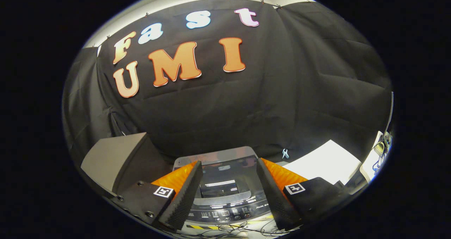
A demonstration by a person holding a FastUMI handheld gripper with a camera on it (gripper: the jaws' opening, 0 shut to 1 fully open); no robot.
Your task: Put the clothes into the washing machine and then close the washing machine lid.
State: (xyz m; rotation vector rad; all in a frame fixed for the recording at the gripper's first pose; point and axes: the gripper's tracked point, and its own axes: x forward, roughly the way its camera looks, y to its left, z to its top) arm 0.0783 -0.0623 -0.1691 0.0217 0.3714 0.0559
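A: Black ribbed pads on orange-backed fingers, that's the gripper (229, 189) nearest us, its two fingers spread wide apart with nothing between them but open air, and each finger base carries a small square black-and-white marker

B: And what sits in that gap?

A: The washing machine (225, 193), seen from above between and just beyond the fingers. Closest is its control panel (229, 214), a dark strip with rows of small buttons. Below that, a yellow-and-black striped band and some thin tangled cables (229, 228)

B: Is the lid down?

A: The lid (222, 182) looks closed, a dark glossy panel reflecting ceiling lights, lying flat behind the control panel, though the glare makes it hard to be sure. Whether any clothes are inside, I cannot tell through the reflections

B: What's around the machine?

A: Just beside it on the left finger's side, a grey box-like object (112, 161) with a slanted top. On the right finger's side, a white flat surface (324, 161), and beyond that, some small items (382, 147) too blurred to name. A small pale clip (285, 153) hangs low on the black cloth wall (282, 91) right behind the machine. Farthest off, the cloth rises, pinned along its top under a pale ceiling strip
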